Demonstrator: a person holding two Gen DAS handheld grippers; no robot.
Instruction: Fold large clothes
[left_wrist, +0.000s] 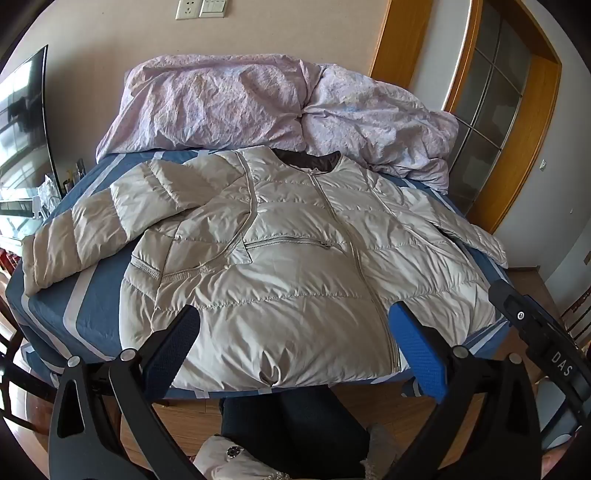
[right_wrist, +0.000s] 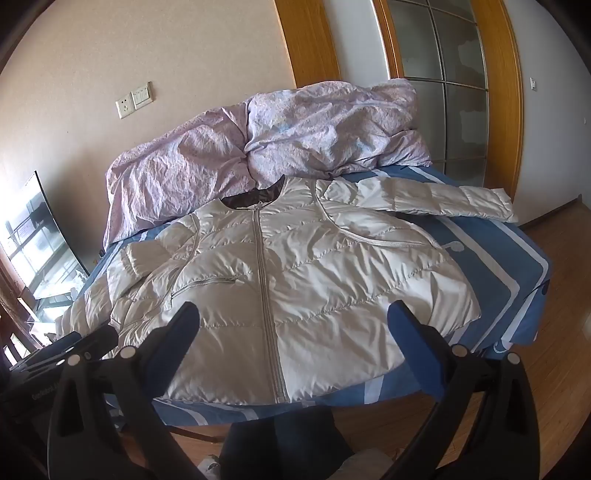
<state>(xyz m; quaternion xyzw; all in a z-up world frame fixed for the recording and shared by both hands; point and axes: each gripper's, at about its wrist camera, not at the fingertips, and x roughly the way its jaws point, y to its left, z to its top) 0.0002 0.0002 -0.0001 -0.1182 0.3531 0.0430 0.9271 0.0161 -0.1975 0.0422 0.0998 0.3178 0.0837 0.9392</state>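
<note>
A beige quilted puffer jacket (left_wrist: 280, 258) lies front up and zipped on a blue striped bed sheet (left_wrist: 96, 306), collar away from me. Its left sleeve (left_wrist: 85, 236) bends out toward the bed's left edge. Its right sleeve (right_wrist: 454, 201) stretches out to the right. It also shows in the right wrist view (right_wrist: 295, 280). My left gripper (left_wrist: 293, 332) is open and empty, held above the jacket's hem. My right gripper (right_wrist: 293, 328) is open and empty, also above the hem. The right gripper's body (left_wrist: 535, 332) shows at the right of the left wrist view.
A crumpled lilac duvet (left_wrist: 266, 107) is piled at the bed's far end against the wall. A TV screen (left_wrist: 22, 133) stands at the left. A wooden door with glass panes (right_wrist: 447, 88) is at the right. Wooden floor (right_wrist: 554, 332) lies around the bed.
</note>
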